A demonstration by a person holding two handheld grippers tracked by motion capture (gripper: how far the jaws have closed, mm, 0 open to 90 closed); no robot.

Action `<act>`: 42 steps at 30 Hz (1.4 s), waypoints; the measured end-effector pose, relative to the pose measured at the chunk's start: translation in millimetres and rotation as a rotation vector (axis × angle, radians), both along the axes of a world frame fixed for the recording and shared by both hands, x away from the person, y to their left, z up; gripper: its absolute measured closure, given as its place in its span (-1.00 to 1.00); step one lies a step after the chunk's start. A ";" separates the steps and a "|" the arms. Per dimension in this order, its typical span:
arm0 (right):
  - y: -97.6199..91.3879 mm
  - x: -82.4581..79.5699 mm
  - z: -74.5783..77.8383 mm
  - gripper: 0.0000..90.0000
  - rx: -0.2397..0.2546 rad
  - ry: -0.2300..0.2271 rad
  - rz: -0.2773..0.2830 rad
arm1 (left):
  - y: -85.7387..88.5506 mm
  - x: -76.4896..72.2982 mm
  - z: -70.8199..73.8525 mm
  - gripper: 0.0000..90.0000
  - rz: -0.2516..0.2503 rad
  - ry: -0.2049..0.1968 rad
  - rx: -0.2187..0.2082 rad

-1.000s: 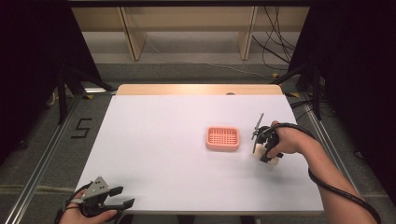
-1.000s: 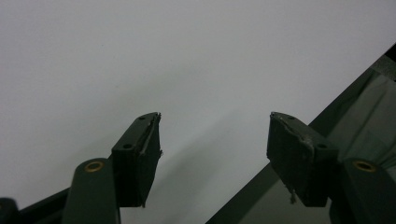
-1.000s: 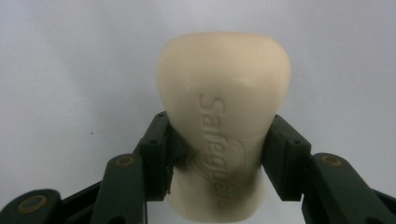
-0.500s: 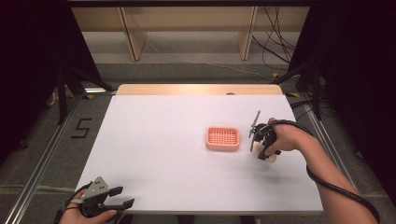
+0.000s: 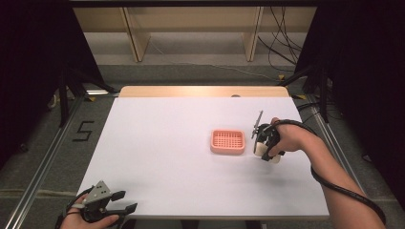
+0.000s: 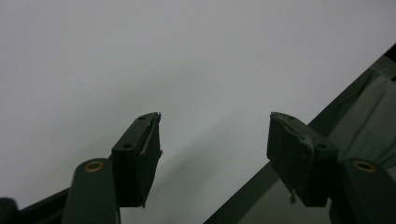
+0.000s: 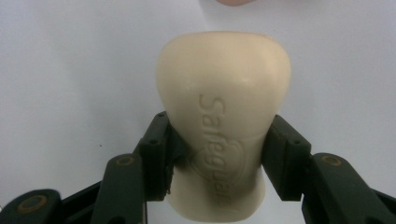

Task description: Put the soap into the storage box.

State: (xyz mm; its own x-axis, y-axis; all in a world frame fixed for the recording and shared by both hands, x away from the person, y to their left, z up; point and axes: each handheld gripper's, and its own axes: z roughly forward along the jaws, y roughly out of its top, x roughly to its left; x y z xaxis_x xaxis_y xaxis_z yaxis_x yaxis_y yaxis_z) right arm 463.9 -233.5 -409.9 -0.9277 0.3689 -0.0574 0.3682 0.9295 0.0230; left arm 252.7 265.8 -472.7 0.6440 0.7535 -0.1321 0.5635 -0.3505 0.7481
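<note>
The soap bar (image 7: 223, 121) carries the embossed word "Safeguard", and a black "5" (image 5: 82, 130) is marked on the floor at left.

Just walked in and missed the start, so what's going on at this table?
A person works at a white table with a gripper in each hand. The right gripper is clamped on a cream bar of soap stamped "Safeguard", holding it just right of a small pink slotted soap dish that lies empty. The left gripper waits at the table's near left corner, jaws apart with nothing between them. The soap is not in the dish at this moment.
</note>
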 end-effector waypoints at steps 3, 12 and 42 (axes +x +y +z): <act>0.5 1.0 -0.8 0.12 0.003 -0.015 0.016 | 0.0 -0.2 0.0 -0.23 0.001 0.000 -0.001; 3.9 2.5 0.2 0.12 0.004 -0.007 0.019 | 1.5 1.7 -0.1 -0.23 -0.008 -0.022 0.031; 20.6 11.2 5.1 0.12 -0.010 -0.026 0.089 | 1.0 -0.5 0.5 -0.23 -0.005 -0.007 0.007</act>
State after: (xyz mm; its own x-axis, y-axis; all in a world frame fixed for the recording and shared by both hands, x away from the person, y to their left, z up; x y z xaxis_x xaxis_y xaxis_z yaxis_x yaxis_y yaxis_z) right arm 475.1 -212.9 -404.8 -0.9548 0.2846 -0.0855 0.2838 0.9586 0.0221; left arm 252.2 266.7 -472.3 0.6486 0.7512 -0.1228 0.5568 -0.3582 0.7495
